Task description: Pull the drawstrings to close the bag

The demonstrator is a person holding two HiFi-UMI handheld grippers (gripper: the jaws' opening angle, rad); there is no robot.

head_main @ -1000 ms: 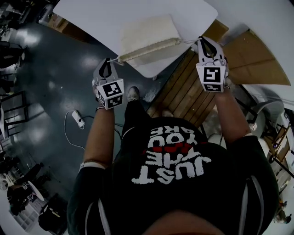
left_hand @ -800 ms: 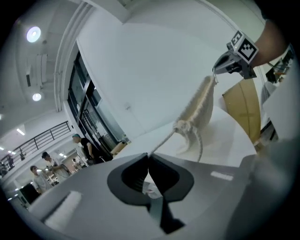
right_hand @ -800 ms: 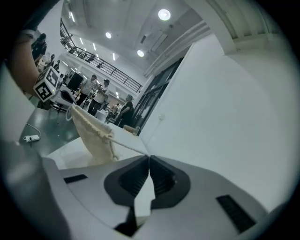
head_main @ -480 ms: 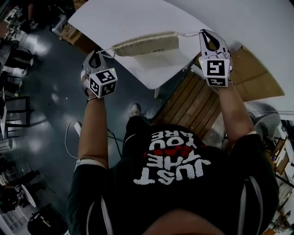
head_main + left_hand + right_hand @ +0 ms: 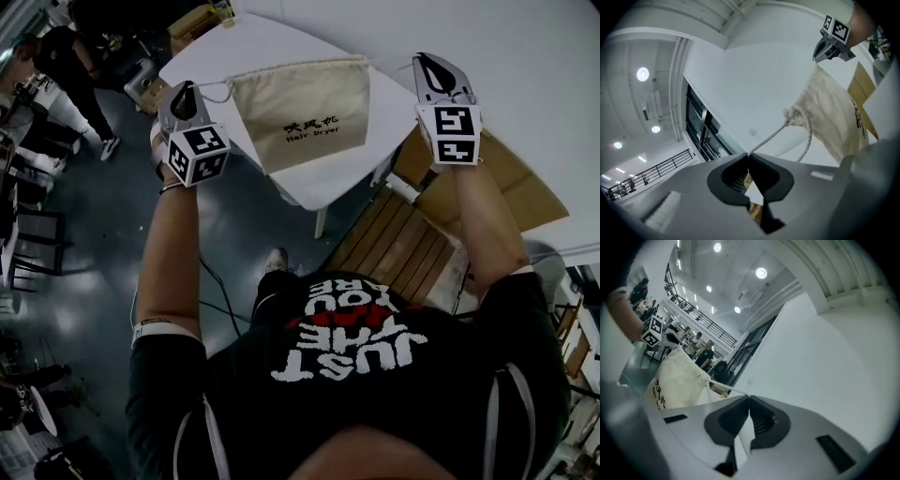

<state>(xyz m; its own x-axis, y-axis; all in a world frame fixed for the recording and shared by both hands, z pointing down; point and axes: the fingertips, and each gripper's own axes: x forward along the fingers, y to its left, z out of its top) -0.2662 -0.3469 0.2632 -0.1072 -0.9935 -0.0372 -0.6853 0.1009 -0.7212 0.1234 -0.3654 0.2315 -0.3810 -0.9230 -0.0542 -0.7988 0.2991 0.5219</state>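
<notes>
1. The left gripper [image 5: 184,90] is raised at the table's left edge. Its own view [image 5: 747,154] shows the jaws pressed together, pinching the left drawstring [image 5: 771,137] at the very tips. The head view shows only its back and marker cube.
2. That cord runs taut to the bag's corner. A slack loop hanging there shows in the left gripper view. The head view shows the cord only as a thin line [image 5: 217,87].
3. The bag [image 5: 302,108], cream cloth, hangs stretched between the two grippers. In the head view it lies over the white table [image 5: 323,183], with its black print readable. The left gripper view [image 5: 834,117] shows it from the side, hanging in the air with its top puckered.
4. The right drawstring [image 5: 725,388] leaves the bag's other corner. It is clear in the right gripper view and faint from the head.
5. The right gripper [image 5: 430,62] is raised near the table's right side. Its own view [image 5: 748,397] shows the jaws closed tight on that cord. The same view shows the bag [image 5: 677,380] and the left gripper [image 5: 665,337] beyond it.
</notes>
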